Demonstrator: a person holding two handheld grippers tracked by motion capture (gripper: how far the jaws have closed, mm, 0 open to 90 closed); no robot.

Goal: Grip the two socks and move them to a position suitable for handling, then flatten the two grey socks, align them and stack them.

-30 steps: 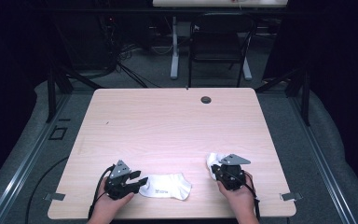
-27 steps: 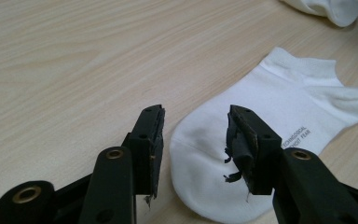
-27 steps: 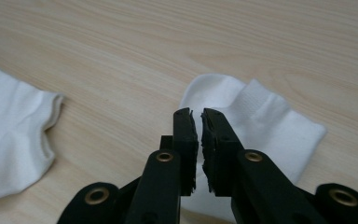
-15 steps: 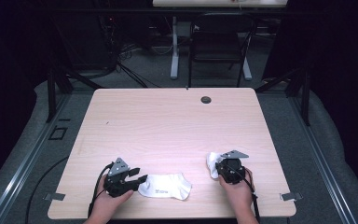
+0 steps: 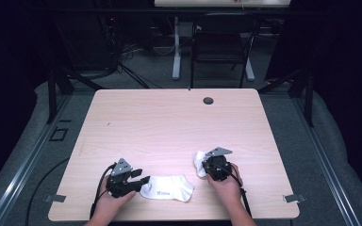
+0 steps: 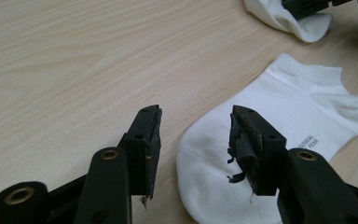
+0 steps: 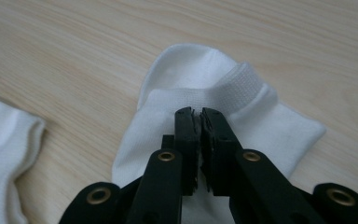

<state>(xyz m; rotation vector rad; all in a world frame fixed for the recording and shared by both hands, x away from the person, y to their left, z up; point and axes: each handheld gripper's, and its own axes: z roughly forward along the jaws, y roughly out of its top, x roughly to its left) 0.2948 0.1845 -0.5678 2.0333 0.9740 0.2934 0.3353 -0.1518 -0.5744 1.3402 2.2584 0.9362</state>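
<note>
Open wood across the far and middle worktop (image 5: 169,127), with only a small dark round cap (image 5: 208,100) near the far edge. Crowded only along the near edge: flat sock (image 5: 167,187) lying between the two hands, second sock (image 5: 201,163) bunched just beyond it to the right. Left tool (image 5: 139,180) at the flat sock's toe end, jaws spread, one over bare wood, the other over fabric. Right tool (image 7: 196,122) pressed together on the bunched sock's fabric. Narrow strip of bare wood between the two socks. Wide free margins at the left and right edges. Cable trailing off the near left corner.
</note>
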